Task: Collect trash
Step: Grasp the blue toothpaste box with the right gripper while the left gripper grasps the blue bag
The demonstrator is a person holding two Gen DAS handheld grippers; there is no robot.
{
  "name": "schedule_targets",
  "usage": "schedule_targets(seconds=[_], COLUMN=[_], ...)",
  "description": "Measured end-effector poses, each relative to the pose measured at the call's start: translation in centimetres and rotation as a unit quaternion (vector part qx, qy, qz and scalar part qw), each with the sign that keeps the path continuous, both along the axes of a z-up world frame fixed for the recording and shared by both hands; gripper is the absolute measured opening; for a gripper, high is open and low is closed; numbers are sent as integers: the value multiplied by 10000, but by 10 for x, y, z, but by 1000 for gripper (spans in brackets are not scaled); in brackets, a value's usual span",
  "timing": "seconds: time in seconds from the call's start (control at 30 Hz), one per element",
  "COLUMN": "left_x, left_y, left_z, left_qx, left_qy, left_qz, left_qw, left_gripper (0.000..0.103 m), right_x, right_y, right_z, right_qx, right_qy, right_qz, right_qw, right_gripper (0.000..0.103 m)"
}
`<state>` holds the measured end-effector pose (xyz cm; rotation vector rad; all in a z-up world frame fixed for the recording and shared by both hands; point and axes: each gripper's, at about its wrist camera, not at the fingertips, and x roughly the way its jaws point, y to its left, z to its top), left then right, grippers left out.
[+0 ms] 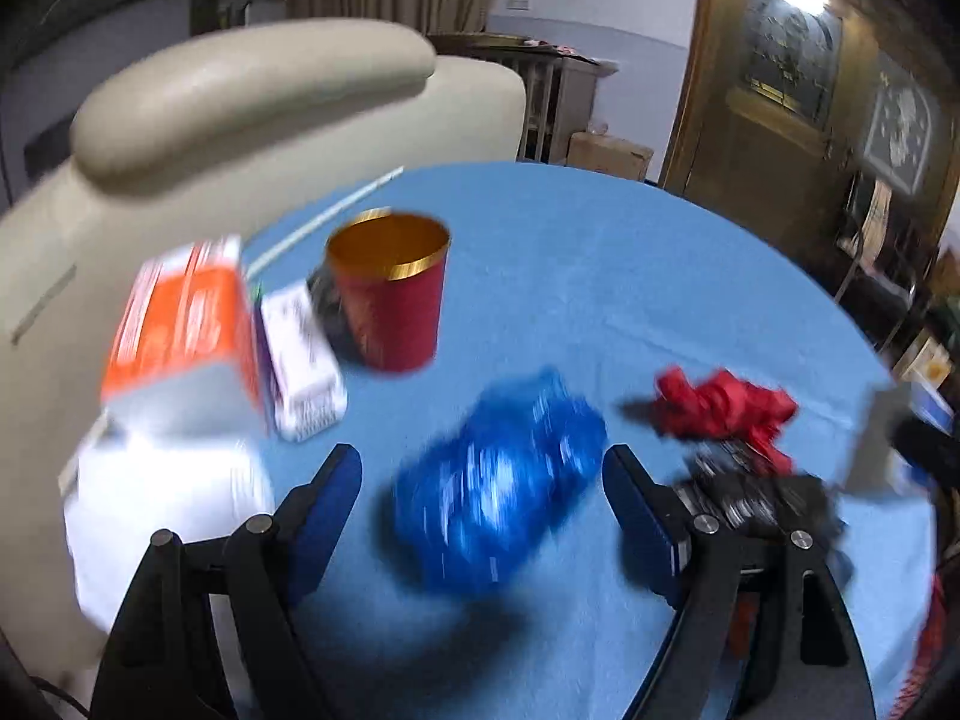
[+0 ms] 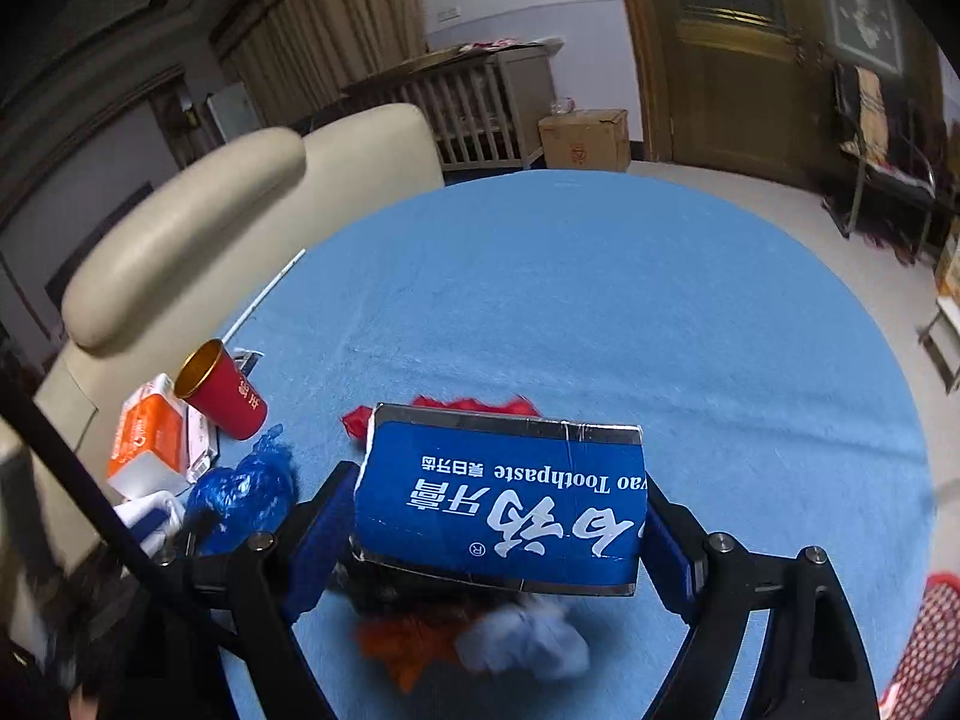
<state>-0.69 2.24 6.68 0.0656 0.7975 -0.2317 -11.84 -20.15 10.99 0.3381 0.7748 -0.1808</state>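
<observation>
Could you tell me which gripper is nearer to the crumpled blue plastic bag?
Left. The left gripper straddles the crumpled blue plastic bag; the right gripper sits off to its right, clamping a blue toothpaste box.

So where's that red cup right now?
The red cup stands upright on the blue table, far left near the orange box, beyond the blue wrapper.

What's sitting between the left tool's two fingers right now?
In the left wrist view, a crumpled blue wrapper lies on the blue tablecloth between the open left tool's fingers, apparently untouched.
</observation>
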Motion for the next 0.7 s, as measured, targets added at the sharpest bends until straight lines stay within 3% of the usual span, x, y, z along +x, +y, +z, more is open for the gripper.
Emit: schedule_targets(seconds=[0.1, 0.17, 0.23, 0.27, 0.3, 0.4, 0.7], left_x=[26, 35, 34, 31, 27, 13, -69], left_y=[-15, -20, -24, -26, -26, -18, -6], left_z=[-17, -32, -44, -47, -48, -44, -13], left_qx=[366, 170, 180, 252, 377, -57, -558], left_qy=[368, 864, 1179, 1182, 1101, 1246, 769], left_qz=[-198, -468, -589, -592, -523, -407, -94], left_qw=[9985, 9950, 9911, 9909, 9918, 9914, 9954], left_gripper=[86, 91, 82, 59, 59, 57, 57], right_x=[-16, -23, -30, -35, -38, -49, -88], right_y=[-8, -11, -14, -15, -15, -14, -19], right_z=[-5, -8, -10, -9, -9, -7, -13], right_qx=[161, 264, 360, 399, 422, 480, 655], right_qy=[30, 53, 51, 32, 11, -75, -124], right_qz=[-53, -76, -71, -57, -43, -10, -59], right_qw=[9999, 9996, 9993, 9992, 9991, 9988, 9978], right_gripper=[87, 88, 88, 88, 87, 87, 88])
